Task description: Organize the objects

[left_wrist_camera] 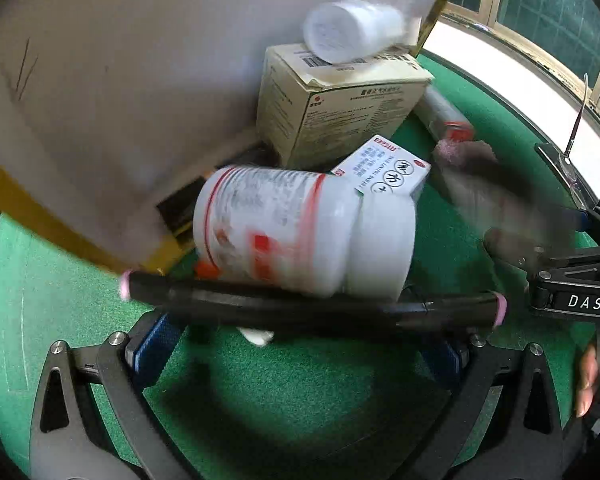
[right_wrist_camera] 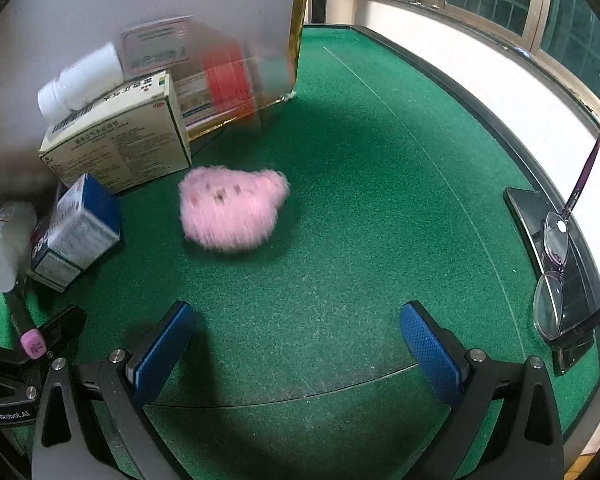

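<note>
In the left wrist view a large white bottle (left_wrist_camera: 300,232) with red print lies on its side just past my left gripper (left_wrist_camera: 300,340). The jaws are wide apart, and a black rod (left_wrist_camera: 312,306) with pink ends lies across the fingertips. Behind the bottle are a white-and-blue box (left_wrist_camera: 384,164), a beige medicine box (left_wrist_camera: 340,108) and a small white bottle (left_wrist_camera: 352,28) on top of it. My right gripper (right_wrist_camera: 296,332) is open over bare green felt, with a pink plush toy (right_wrist_camera: 232,208) ahead of it and untouched.
A big white box with gold edging (left_wrist_camera: 100,100) stands tilted behind the medicines. Purple glasses (right_wrist_camera: 556,248) rest on a black phone (right_wrist_camera: 528,216) near the table's right rim. A hand (left_wrist_camera: 586,380) holds the right tool. Green felt (right_wrist_camera: 360,200) lies open in the middle.
</note>
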Demonstrator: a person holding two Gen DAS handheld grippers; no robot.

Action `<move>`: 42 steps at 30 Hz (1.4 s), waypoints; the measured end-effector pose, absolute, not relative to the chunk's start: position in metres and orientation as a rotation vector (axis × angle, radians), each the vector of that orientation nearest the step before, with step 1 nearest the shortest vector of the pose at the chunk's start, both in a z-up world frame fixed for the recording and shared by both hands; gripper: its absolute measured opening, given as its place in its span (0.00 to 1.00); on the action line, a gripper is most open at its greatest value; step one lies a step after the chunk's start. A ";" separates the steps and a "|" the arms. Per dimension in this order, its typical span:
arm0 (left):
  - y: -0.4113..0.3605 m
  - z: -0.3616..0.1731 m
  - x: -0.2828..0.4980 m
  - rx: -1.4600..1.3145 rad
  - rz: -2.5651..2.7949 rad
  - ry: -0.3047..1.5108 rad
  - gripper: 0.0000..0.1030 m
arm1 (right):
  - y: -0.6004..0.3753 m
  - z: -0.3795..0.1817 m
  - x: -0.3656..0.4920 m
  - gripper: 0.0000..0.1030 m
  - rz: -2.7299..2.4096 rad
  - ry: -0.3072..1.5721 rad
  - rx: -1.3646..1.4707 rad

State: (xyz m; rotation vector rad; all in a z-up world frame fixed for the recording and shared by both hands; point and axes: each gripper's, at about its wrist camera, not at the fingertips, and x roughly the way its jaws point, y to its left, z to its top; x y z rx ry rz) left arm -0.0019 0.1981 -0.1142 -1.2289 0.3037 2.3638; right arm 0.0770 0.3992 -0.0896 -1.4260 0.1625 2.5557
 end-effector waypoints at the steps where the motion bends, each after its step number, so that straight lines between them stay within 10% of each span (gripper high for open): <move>1: 0.198 -0.114 -0.002 -1.229 2.364 0.304 1.00 | 0.399 -0.090 0.077 1.00 2.556 0.163 -1.426; 42: 0.197 -0.114 -0.002 -1.228 2.359 0.305 1.00 | 0.402 -0.089 0.075 1.00 2.555 0.165 -1.426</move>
